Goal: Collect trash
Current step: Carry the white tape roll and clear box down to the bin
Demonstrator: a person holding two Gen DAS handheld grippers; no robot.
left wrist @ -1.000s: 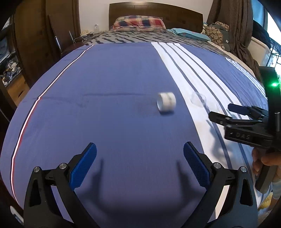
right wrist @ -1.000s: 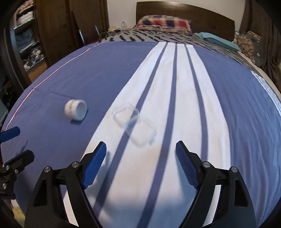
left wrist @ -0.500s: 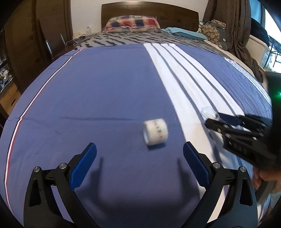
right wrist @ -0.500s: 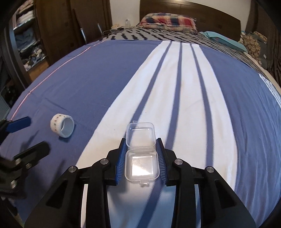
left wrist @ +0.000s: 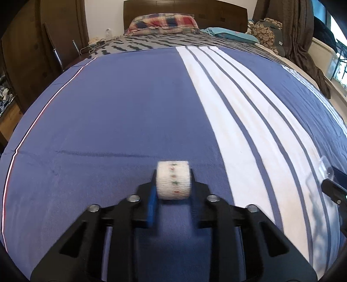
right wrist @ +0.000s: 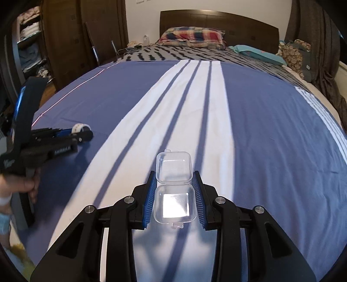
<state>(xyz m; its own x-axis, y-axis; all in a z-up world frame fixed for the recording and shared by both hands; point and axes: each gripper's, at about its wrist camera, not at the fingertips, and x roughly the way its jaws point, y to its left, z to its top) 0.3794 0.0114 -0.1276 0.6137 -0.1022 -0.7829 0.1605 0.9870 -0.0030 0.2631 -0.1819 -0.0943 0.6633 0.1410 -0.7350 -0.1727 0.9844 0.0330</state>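
Observation:
A white tape roll (left wrist: 173,183) with a small dotted pattern sits between the blue pads of my left gripper (left wrist: 173,173). The jaws are closing and the pads press on both its sides, low over the blue bedspread (left wrist: 108,112). In the right wrist view that left gripper (right wrist: 83,135) is at the left, held by a hand, with the roll (right wrist: 79,128) at its tip. My right gripper (right wrist: 174,173) is shut on an open clear plastic hinged box (right wrist: 173,195), over the white stripe. The box (left wrist: 323,167) also shows at the right edge of the left wrist view.
The bed runs back to a plaid pillow (right wrist: 192,35) and a dark wooden headboard (right wrist: 219,20). A teal pillow (right wrist: 258,53) and patterned cushions (right wrist: 295,54) lie at the far right. A wardrobe (right wrist: 71,39) and open shelves (right wrist: 30,50) stand on the left, a brown curtain (left wrist: 303,36) on the right.
My left gripper moved forward to the tape roll and closed on it. My right gripper closed on the clear box and has shifted with the box in it.

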